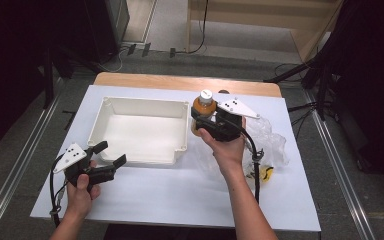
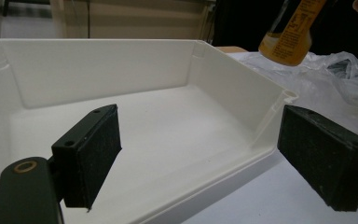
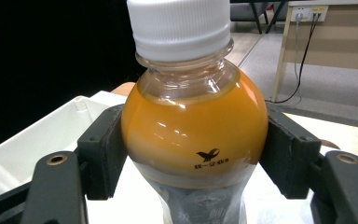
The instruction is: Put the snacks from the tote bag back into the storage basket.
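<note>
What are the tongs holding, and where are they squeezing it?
The right tongs hold a juice bottle by its round upper body, below the cap. The left tongs hold nothing.

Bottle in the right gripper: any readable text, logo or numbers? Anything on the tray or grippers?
Bottle: dark bird logo with a line of small characters beneath, too blurred to read.
Bottle label, left gripper view: dark print on yellow, too small to read.
White tray, left gripper, right gripper: no text.

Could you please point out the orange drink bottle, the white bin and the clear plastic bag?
orange drink bottle (image 3: 193,126), right gripper view, its orange shoulder.
white bin (image 1: 145,102), high view, its far rim.
clear plastic bag (image 1: 275,142), high view, its crumpled middle.
</note>
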`<state>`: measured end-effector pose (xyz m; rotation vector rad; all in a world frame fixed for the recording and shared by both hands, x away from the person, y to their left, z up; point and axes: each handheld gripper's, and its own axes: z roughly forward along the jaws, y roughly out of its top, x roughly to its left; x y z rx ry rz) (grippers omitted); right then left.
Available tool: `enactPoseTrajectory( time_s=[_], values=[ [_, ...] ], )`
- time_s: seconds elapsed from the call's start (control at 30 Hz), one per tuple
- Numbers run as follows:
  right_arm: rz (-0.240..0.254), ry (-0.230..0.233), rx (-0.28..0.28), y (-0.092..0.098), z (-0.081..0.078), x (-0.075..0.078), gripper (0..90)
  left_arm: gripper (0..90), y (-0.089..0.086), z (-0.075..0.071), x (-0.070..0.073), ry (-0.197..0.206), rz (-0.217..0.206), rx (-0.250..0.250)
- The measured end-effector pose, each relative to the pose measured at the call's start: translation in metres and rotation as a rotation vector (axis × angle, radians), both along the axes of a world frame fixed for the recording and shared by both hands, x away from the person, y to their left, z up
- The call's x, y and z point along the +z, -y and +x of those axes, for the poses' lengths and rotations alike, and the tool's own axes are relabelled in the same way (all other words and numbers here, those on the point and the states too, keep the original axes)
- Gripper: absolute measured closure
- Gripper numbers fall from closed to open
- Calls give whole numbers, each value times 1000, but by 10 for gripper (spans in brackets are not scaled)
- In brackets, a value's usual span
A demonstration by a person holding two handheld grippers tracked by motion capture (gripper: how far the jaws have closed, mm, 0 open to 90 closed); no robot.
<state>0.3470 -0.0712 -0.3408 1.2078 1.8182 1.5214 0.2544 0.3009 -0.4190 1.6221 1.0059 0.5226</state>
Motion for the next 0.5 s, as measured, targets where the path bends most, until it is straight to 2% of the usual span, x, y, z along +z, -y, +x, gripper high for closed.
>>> enactPoseTrajectory(
  time_s=[0.5],
  values=[
    [-16,-4,18,-13,5,-1,311,133,0,0,0,0,9,2]
  ],
)
